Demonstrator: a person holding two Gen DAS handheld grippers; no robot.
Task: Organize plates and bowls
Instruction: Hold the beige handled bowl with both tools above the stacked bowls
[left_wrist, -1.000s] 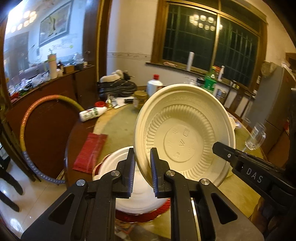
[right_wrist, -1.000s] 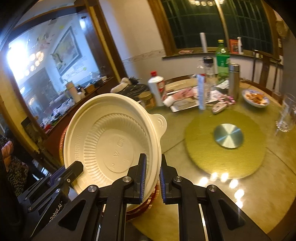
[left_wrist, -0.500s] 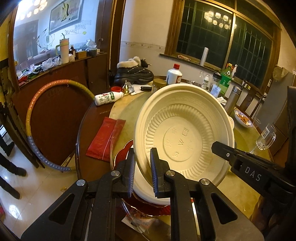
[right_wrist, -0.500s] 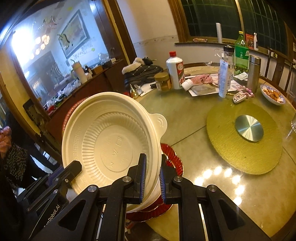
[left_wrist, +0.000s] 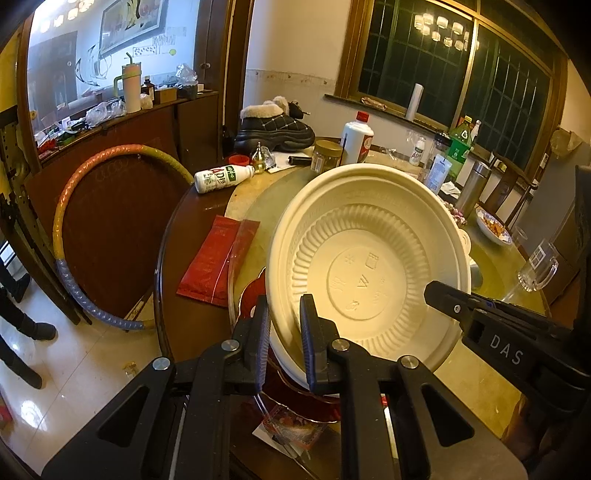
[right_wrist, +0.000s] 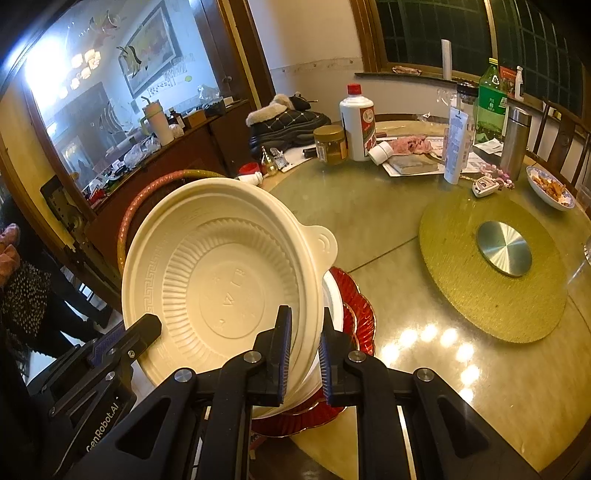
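A cream plastic bowl (left_wrist: 369, 269) with a ribbed inside is held tilted above the table's near edge; it also shows in the right wrist view (right_wrist: 221, 280). My left gripper (left_wrist: 282, 332) is shut on its rim on one side. My right gripper (right_wrist: 303, 350) is shut on the rim on the opposite side, by the small tab handle (right_wrist: 323, 245). Under the bowl lies a white plate (right_wrist: 334, 295) on a red scalloped plate (right_wrist: 360, 306). The red plate also shows in the left wrist view (left_wrist: 255, 291).
A round glass-topped table (right_wrist: 369, 221) carries a gold turntable mat (right_wrist: 491, 266), bottles (right_wrist: 358, 125), a jar, a steel flask, a snack dish (right_wrist: 550, 186) and a glass mug (left_wrist: 535, 266). A red packet (left_wrist: 218, 254) lies at the left edge. A hoop (left_wrist: 74, 221) leans on the sideboard.
Both grippers have lifted the bowl and drawn it back toward the table's near edge. More of the red plate and the floor now show below.
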